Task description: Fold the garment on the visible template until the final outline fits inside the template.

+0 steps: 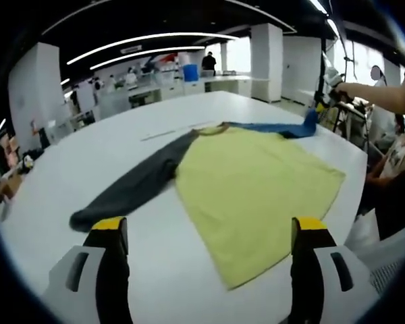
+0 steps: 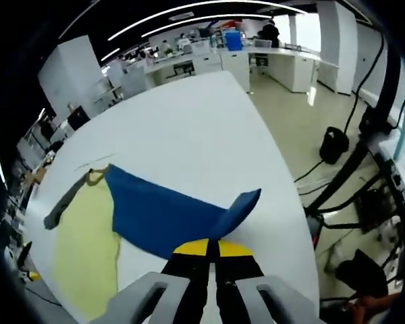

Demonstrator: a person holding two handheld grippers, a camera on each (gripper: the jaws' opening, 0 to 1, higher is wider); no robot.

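A shirt with a yellow body (image 1: 256,189), a dark grey sleeve (image 1: 135,189) and a blue sleeve (image 1: 277,128) lies spread on a white table (image 1: 155,270). My left gripper (image 1: 209,233) is open near the shirt's hem, with nothing between its yellow-tipped fingers. My right gripper (image 2: 212,248) is shut on the cuff of the blue sleeve (image 2: 169,216), whose end curls up off the table. Beyond it lie the yellow body (image 2: 88,250) and the grey sleeve (image 2: 67,196). In the left gripper view a person's arm (image 1: 381,94) reaches to the raised cuff.
A thin line (image 1: 175,129) runs across the table behind the collar. The table's right edge drops to a floor with cables and a black bag (image 2: 334,145). White benches (image 1: 189,84) and a standing person (image 1: 208,62) are far behind.
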